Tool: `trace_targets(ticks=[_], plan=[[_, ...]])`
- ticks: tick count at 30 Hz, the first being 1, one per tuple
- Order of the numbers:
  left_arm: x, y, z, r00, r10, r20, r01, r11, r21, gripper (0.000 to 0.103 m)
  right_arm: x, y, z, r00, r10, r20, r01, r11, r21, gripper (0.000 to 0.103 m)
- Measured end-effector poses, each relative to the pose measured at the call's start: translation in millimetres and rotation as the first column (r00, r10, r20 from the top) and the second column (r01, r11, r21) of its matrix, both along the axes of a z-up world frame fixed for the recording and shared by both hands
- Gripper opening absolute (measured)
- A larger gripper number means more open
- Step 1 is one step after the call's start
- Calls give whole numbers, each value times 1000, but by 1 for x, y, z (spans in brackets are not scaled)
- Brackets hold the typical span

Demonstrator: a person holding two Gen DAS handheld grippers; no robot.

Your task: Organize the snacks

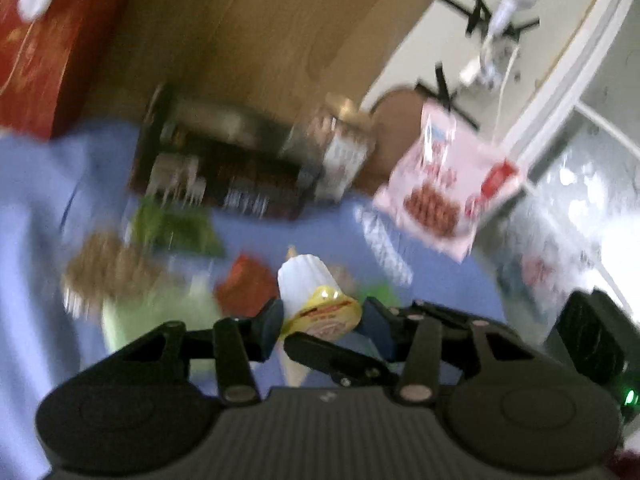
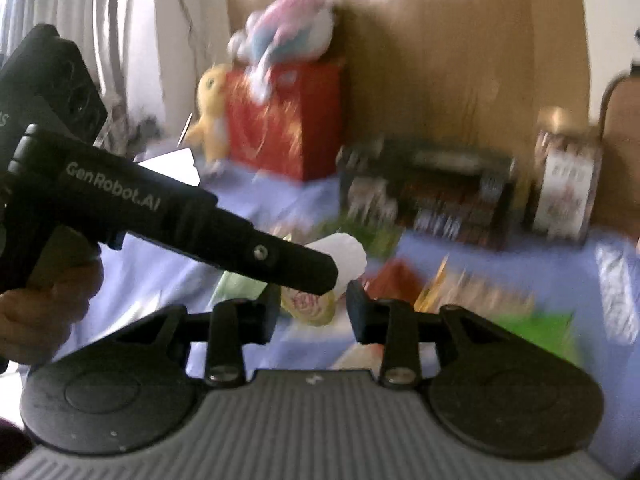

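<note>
Jaws around white ribbed jelly cup (image 1: pixel 310 292)

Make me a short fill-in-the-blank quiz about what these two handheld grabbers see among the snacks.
1. The white ridged cup has a ___ lid.
2. The left gripper is shut on the ___.
3. The box standing behind the snacks is ___.
4. A pastel plush toy lies on ___ of that box.

Missing words: yellow; cup; red; top
</note>
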State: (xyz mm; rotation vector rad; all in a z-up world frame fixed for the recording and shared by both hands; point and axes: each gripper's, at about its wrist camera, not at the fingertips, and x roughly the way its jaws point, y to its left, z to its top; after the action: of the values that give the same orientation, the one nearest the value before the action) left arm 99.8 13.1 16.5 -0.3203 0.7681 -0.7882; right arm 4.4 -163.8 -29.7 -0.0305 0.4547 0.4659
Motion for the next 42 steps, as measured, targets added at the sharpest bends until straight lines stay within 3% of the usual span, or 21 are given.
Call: trace_targets(ticks=[4,7,11,14,22,25,28,33,37,38,39,41,42], plan=[[48,-26,25,996,16,82,-15,1000,-10,44,43,-15,23,994,-54,94,54,999,1,38],[91,-47,29,995,41,88,-39,999,-16,44,85,-27,32,989,-103,102,103,995,7,38],[139,-73,19,995,76,60,-76,997,-4,44,132,-36,32,979,-152,137,161,985,-58,38],[153,-83,6,996,82,35,-82,997,2,47,152,-44,26,960,-238,151,256,960,-116,47],[107,-15,22,993,85,87,-80,995,-58,47,107,-81,27,964,-260,58,256,964,75,49],[68,32,16,985,142,99,-139,990,-39,47,91,-80,23,986,-157,-51,164,970,179,49],[36,70,0,978,203,47,-202,979,-26,47,73,-65,9,989,-11,-147,48,967,252,49],[8,95,-35,967,238,-90,-241,970,-20,46,54,-13,-17,976,91,-199,-63,988,145,50],[9,87,-53,963,230,-142,-233,972,-8,44,55,15,-29,960,132,-248,-118,990,73,63],[11,84,-60,959,229,-167,-232,973,1,41,54,19,-31,959,136,-248,-122,990,70,63],[11,81,-66,955,228,-190,-230,973,11,31,52,24,-30,959,145,-244,-133,989,66,63],[7,77,-71,959,215,-183,-217,976,11,29,47,33,-31,955,165,-245,-157,986,50,62],[5,76,-70,962,211,-175,-210,977,24,29,42,36,-32,955,175,-240,-170,985,42,53]])
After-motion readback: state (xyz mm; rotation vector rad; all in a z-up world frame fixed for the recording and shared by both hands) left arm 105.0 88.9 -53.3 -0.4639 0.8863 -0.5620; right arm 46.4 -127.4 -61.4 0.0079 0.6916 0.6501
